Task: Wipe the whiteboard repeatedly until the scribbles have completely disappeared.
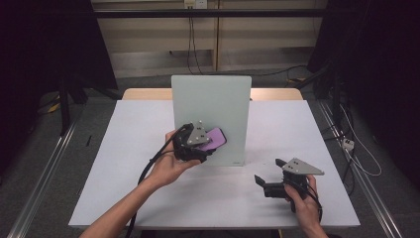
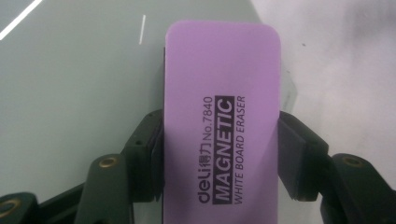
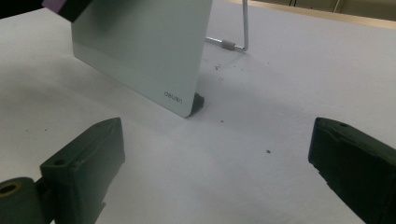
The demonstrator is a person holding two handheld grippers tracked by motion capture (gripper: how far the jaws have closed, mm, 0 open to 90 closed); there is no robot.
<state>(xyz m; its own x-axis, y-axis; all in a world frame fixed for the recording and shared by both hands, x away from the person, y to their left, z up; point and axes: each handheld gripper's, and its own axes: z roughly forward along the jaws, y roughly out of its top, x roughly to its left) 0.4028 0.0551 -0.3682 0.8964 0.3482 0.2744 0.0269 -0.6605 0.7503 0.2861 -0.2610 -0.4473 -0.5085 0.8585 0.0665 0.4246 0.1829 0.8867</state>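
Purple eraser [image 2: 222,130] against pale standing board [image 1: 210,99]

Around the work, we see bare surroundings

We note a white worktop [image 1: 148,188], grey floor [image 1: 44,163], metal floor rails [image 1: 369,193] on both sides, loose cables [image 1: 359,153] at right, and a wall socket [image 1: 194,4] behind.

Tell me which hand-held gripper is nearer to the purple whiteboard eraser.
Left. The left hand-held gripper is shut on the purple whiteboard eraser, holding it against the standing whiteboard. The right hand-held gripper waits open over the table, apart from the eraser.
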